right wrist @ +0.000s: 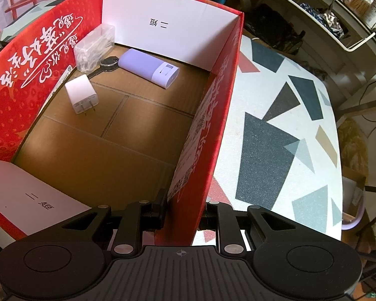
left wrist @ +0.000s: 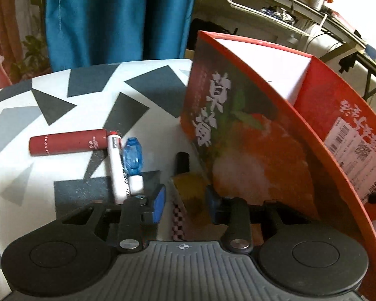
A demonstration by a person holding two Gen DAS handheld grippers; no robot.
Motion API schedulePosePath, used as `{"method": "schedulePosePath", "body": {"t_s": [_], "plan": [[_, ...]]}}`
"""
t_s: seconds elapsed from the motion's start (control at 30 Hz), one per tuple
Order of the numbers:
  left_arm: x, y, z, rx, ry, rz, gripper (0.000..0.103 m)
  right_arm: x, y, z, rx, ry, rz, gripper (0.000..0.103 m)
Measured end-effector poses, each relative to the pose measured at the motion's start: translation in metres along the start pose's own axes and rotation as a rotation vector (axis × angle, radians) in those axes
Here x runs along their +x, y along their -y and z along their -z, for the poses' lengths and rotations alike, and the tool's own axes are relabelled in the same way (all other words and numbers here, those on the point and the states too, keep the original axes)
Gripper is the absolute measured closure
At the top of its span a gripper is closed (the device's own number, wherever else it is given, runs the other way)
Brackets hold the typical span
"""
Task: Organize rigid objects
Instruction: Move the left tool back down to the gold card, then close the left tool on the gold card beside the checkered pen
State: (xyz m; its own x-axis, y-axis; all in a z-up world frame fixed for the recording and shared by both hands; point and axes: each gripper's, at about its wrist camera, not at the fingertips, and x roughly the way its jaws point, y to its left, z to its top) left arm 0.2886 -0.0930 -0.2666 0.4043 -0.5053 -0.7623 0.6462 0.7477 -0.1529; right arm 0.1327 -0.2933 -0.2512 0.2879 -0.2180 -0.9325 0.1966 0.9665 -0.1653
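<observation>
Blue-padded left gripper (left wrist: 185,202) jaws are set narrowly around a checkered, gold-capped object (left wrist: 185,195) on the table (left wrist: 62,115), beside the red box (left wrist: 250,135).
Whether the pads press it cannot be told. Left of the jaws lie a maroon tube (left wrist: 67,142), a white marker (left wrist: 117,168) and a blue-capped vial (left wrist: 134,163). The right gripper (right wrist: 184,212) is clamped on the box's wall.

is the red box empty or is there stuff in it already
Not empty. The red box is open-topped and holds a white charger, a lilac power bank and a clear case; most of its floor is bare.
</observation>
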Motion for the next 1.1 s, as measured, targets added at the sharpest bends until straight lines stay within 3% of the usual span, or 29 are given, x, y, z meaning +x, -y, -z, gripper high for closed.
{"method": "schedulePosePath", "body": {"t_s": [0.27,0.57,0.77,1.1], "plan": [[-0.007,0.010,0.001,0.007,0.024,0.041,0.088,0.000,-0.001,0.000,-0.003,0.000,0.005,0.084],[-0.002,0.006,0.006,-0.065,0.017,0.054,0.088,0.000,-0.002,0.000,-0.001,0.000,0.003,0.084],[-0.004,0.011,0.005,-0.086,-0.001,0.012,0.089,0.000,-0.001,0.000,0.000,0.000,0.002,0.084],[-0.031,0.007,0.026,-0.151,-0.101,-0.005,0.089,-0.001,-0.001,0.001,0.004,0.004,-0.003,0.085]]}}
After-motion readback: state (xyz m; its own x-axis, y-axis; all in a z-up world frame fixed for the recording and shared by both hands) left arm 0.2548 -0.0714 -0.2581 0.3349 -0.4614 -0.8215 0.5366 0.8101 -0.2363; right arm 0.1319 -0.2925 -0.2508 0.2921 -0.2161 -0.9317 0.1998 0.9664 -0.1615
